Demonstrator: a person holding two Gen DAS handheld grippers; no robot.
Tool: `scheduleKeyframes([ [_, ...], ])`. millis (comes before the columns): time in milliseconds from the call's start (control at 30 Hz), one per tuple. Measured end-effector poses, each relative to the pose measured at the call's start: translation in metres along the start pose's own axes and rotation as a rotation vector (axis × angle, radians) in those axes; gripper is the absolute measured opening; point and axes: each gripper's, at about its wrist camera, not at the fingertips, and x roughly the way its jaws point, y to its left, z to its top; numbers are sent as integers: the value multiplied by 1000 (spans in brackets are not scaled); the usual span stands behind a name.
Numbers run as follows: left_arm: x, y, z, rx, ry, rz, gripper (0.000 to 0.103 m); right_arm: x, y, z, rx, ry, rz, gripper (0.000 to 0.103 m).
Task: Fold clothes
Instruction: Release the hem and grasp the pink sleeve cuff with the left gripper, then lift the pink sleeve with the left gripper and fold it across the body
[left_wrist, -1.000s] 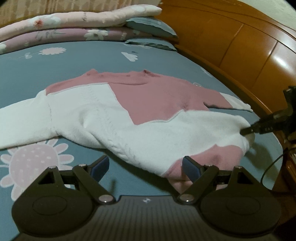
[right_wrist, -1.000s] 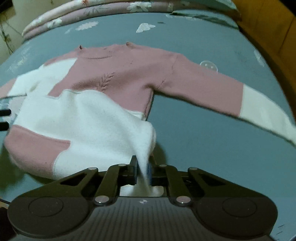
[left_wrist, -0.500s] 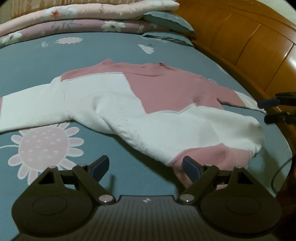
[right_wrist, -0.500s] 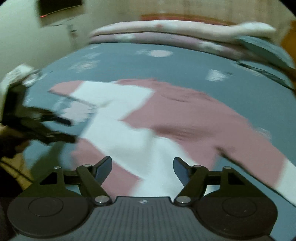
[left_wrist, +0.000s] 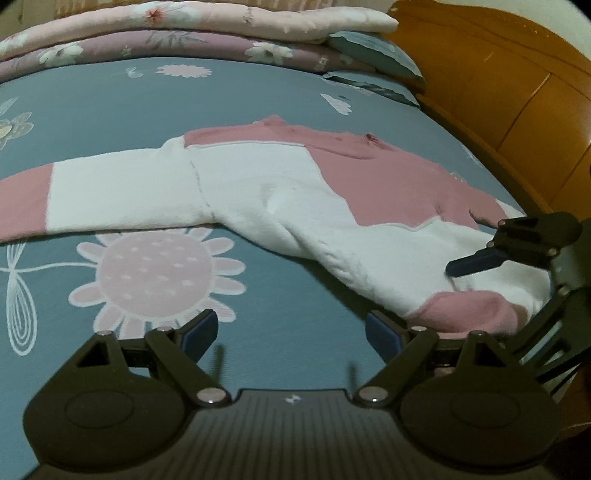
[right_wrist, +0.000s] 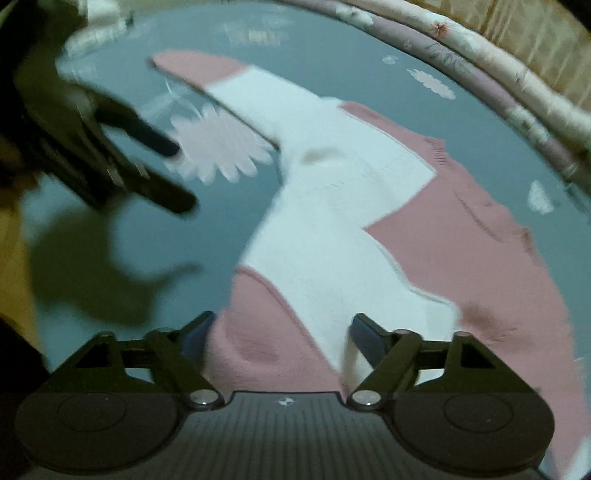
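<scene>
Left wrist view: a pink and white sweater (left_wrist: 303, 206) lies spread on the blue-grey bedsheet (left_wrist: 110, 103), partly folded, its white half laid over the pink body. One sleeve stretches out to the left, white with a pink cuff, just above a large pink flower printed on the sheet. The pink hem corner sits near the bottom right. The left gripper (left_wrist: 291, 332) hangs over bare sheet with its jaws spread wide and nothing between them; its right finger is just beside the pink hem. At the right edge the right gripper (left_wrist: 476, 260) reaches in above the white hem area, one dark blue finger visible; from here I cannot tell whether it touches the cloth. Folded floral quilts (left_wrist: 184, 33) lie stacked at the far end of the bed, and a wooden headboard (left_wrist: 498, 85) runs along the right.

Right wrist view: blurred. The right gripper (right_wrist: 280, 332) is over the sweater's (right_wrist: 332, 206) hem, jaws opening, with pink and white cloth lying below the gap but not pinched by the pads. The left gripper (right_wrist: 162, 173) shows at the left, over the sheet (right_wrist: 332, 44) beside the flower print, fingers apart, casting a shadow on the sheet. The quilts (right_wrist: 517, 85) curve along the upper right.
</scene>
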Motion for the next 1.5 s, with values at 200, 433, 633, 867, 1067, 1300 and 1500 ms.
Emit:
scheduleKeyframes([
  [200,4,8,1,6,2,-31,87,-12,-18,7,-21,18,-134,88],
  [433,6,8,0,23,3,-64,87,-12,-73,8,98,34,-309,88],
  [633,11,-2,0,69,15,-112,87,-8,-88,0,127,57,-334,88],
  [867,28,-47,-12,303,56,-202,87,-39,-88,-17,245,-1,-241,88],
  [1067,37,-77,-25,489,72,-268,85,-95,-115,-61,407,-36,-246,94],
  [1300,57,-108,-27,575,64,-338,72,-121,-122,-110,583,-82,-273,96],
  [1500,53,-116,0,497,29,-253,24,-116,-113,-133,650,-114,-215,96],
])
